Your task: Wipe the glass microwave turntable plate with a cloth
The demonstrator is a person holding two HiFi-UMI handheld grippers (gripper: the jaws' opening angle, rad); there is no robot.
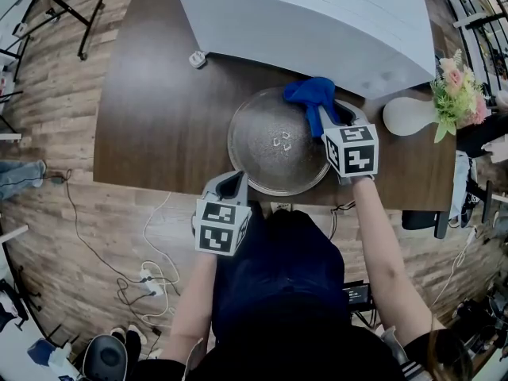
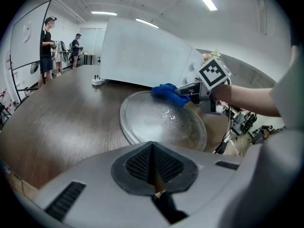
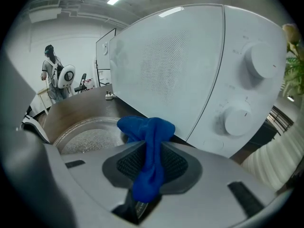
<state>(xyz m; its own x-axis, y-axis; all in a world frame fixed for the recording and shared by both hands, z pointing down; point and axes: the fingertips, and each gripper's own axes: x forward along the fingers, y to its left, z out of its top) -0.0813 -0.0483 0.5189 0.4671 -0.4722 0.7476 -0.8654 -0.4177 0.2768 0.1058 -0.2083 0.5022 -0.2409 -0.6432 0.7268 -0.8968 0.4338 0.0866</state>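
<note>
The plate is lying flat on the worktop just in front of the microwave, probably so it can be pressed on while wiped. The right gripper is pinching the blue cloth, leaving a wad bulging past its tips at the plate's far right rim, likely as the wiping pad. The left gripper is sitting with jaws together and empty at the near rim, perhaps bracing the plate; contact is unclear. The left gripper view is showing, side-on, the cloth meeting the speckled glass. Only the right gripper view is showing the cloth squeezed between the pads, and the microwave's knobs.
</note>
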